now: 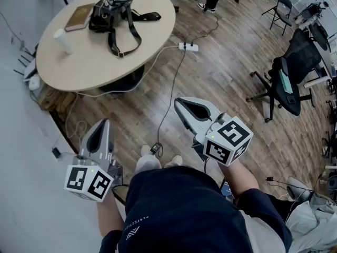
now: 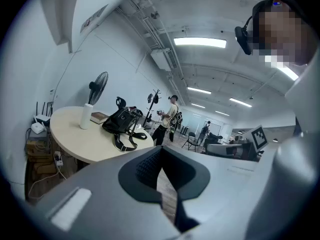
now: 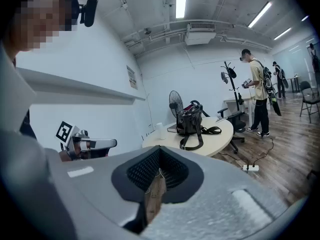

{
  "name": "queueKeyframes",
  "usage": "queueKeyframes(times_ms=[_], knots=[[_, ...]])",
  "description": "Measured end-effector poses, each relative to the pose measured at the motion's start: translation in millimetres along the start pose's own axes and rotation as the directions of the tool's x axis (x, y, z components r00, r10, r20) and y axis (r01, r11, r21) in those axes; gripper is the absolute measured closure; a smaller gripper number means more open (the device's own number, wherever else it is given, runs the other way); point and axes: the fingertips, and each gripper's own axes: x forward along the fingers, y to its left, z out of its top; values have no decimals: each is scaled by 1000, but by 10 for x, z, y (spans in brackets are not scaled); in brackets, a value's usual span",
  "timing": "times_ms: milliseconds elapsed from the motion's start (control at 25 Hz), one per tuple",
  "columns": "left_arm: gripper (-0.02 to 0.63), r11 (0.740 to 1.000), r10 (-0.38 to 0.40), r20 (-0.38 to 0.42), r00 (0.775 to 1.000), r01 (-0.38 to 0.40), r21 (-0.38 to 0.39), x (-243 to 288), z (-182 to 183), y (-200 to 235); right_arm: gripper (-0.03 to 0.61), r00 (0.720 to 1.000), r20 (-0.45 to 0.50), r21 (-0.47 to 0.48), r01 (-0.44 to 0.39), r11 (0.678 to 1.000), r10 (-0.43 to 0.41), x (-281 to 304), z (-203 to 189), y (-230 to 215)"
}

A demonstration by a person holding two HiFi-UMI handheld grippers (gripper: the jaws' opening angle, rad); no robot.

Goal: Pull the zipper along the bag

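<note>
A black bag (image 1: 113,12) with long straps lies on the round beige table (image 1: 79,62) at the top left of the head view. It also shows as the bag (image 2: 122,121) in the left gripper view and the bag (image 3: 191,120) in the right gripper view. My left gripper (image 1: 104,123) hangs over the wooden floor, well short of the table, shut and empty. My right gripper (image 1: 180,103) is level with it to the right, also shut with nothing between its jaws. Both point towards the table from a distance.
A white cup (image 1: 62,40) and a book (image 1: 79,17) sit beside the bag. A power strip (image 1: 188,47) and its cable lie on the floor. Black office chairs (image 1: 287,86) stand at the right. A person (image 3: 257,91) stands beyond the table.
</note>
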Motion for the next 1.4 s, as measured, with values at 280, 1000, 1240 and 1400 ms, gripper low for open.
queueKeyframes(times_ms=[280, 1000, 1240, 1400], knots=[[600, 994, 71, -12, 997, -70, 89, 132, 66, 431, 577, 1000, 0, 5, 8, 1000, -8, 383, 60, 8], [601, 968, 110, -55, 992, -94, 233, 543, 417, 1446, 575, 999, -39, -78, 8, 997, -11, 1618, 279, 198], [606, 968, 111, -34, 993, -100, 229, 834, 518, 1510, 574, 1000, -14, -139, 7, 990, -9, 1853, 432, 53], [607, 963, 134, -17, 991, -126, 236, 1055, 588, 1540, 571, 1000, 3, -181, -23, 983, 25, 2035, 579, -109]])
